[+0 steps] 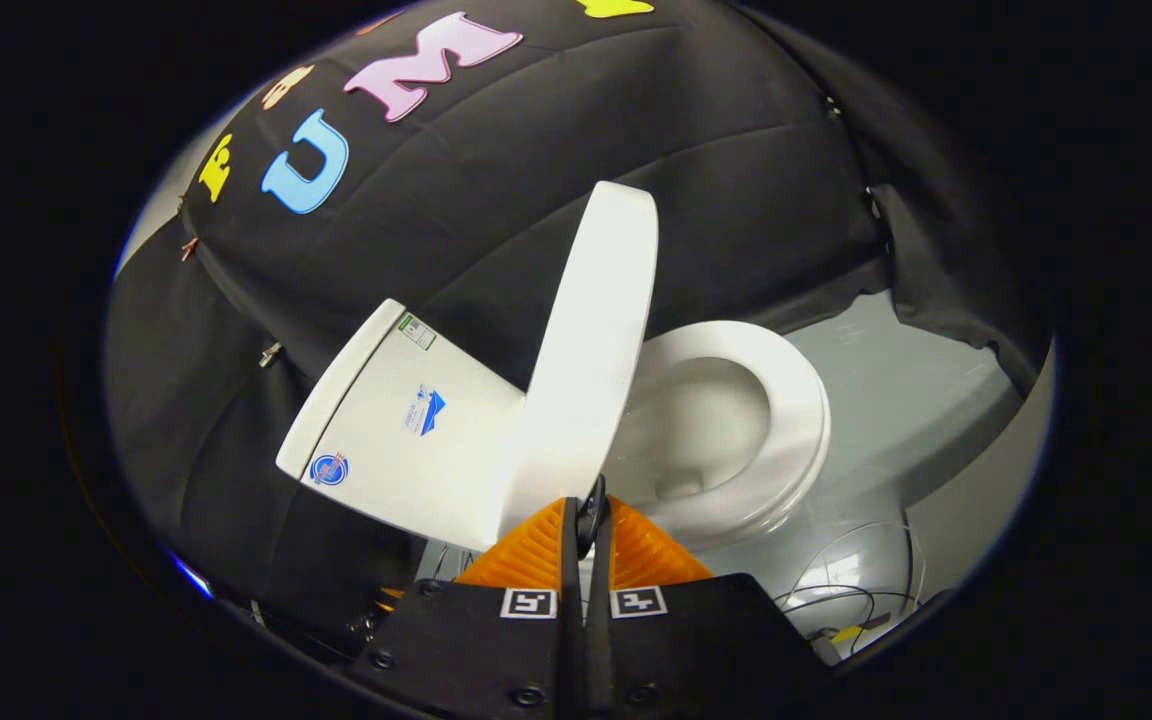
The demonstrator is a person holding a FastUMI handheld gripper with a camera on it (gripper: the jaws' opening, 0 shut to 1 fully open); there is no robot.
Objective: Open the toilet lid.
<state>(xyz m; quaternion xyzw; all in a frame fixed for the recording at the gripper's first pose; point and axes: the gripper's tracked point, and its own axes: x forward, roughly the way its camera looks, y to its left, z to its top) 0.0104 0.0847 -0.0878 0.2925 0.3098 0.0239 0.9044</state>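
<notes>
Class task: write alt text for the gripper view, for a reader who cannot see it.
A white toilet lid stands raised, its edge pinched between the closed fingers of a handheld gripper. Beside the lid lies the seat, down over the bowl, with the tank on the lid's other side and a black cloth wall behind.

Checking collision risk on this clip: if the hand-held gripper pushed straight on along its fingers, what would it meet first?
Most likely the raised white plastic toilet lid. The hand-held gripper, fingers nearly closed, sits at the lid's lower edge; whether they pinch it is unclear. The black cloth wall lies beyond.
</notes>
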